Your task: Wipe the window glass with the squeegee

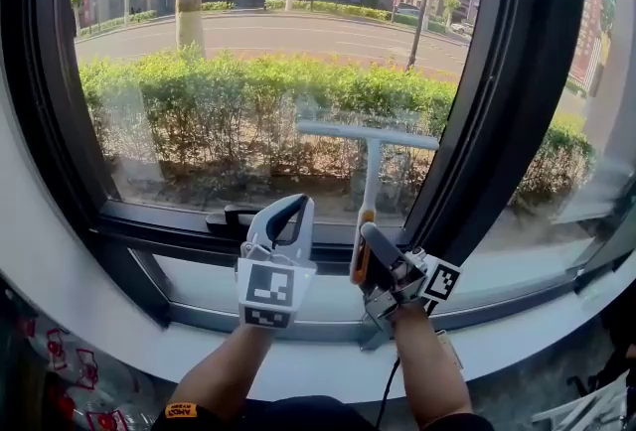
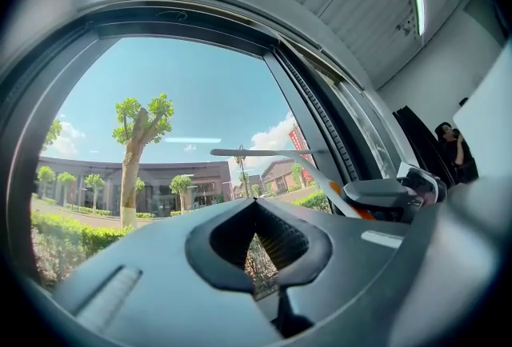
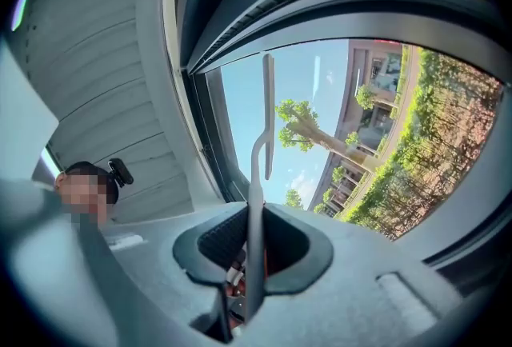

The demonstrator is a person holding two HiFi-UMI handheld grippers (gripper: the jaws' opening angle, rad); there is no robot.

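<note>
The squeegee [image 1: 369, 135] has a pale T-shaped blade and a white shaft ending in an orange grip. Its blade rests level against the lower part of the window glass [image 1: 258, 42]. My right gripper [image 1: 376, 252] is shut on the grip, below the blade and next to the black mullion. In the right gripper view the thin shaft [image 3: 255, 177] runs up from between the jaws of the right gripper [image 3: 248, 251]. My left gripper [image 1: 281, 216] hovers just left of it over the lower frame, shut with nothing held. In the left gripper view the left gripper [image 2: 258, 248] faces the glass, with the squeegee [image 2: 264, 153] to its right.
A thick black mullion [image 1: 502, 91] stands right of the pane, and a black window handle [image 1: 231, 217] sits on the lower frame by my left gripper. The white sill [image 1: 328, 359] runs below. A person [image 2: 453, 147] stands behind in the room.
</note>
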